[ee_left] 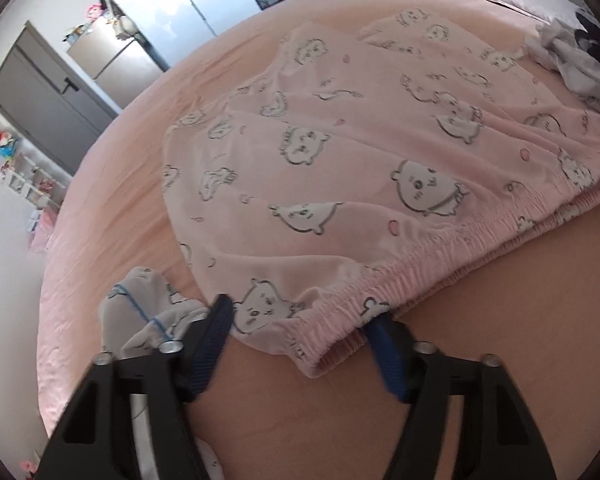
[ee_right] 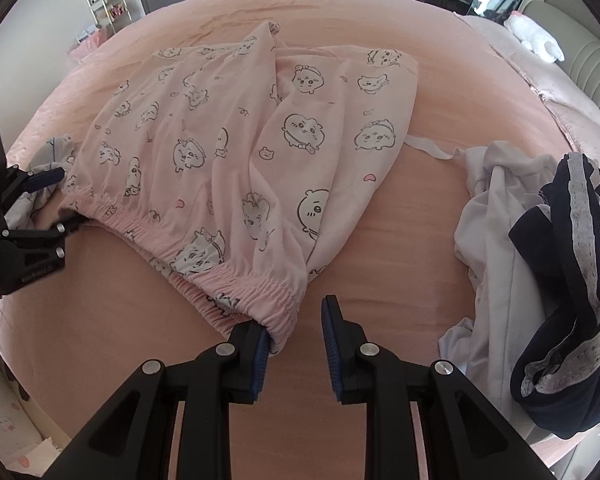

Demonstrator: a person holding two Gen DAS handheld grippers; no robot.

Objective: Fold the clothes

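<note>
both tools gape wide and grip nothing: the left tool (ee_left: 300, 320) straddles one end of the elastic waistband of the pink printed pants (ee_left: 360, 168), the right tool (ee_right: 296, 320) touches the other end. the pants lie spread on the pink bed (ee_right: 420, 216). only the right view shows the white garment (ee_right: 496, 208) and dark garment (ee_right: 572, 280) fully; a small pale cloth (ee_left: 140, 312) sits beside the left tool.
</note>
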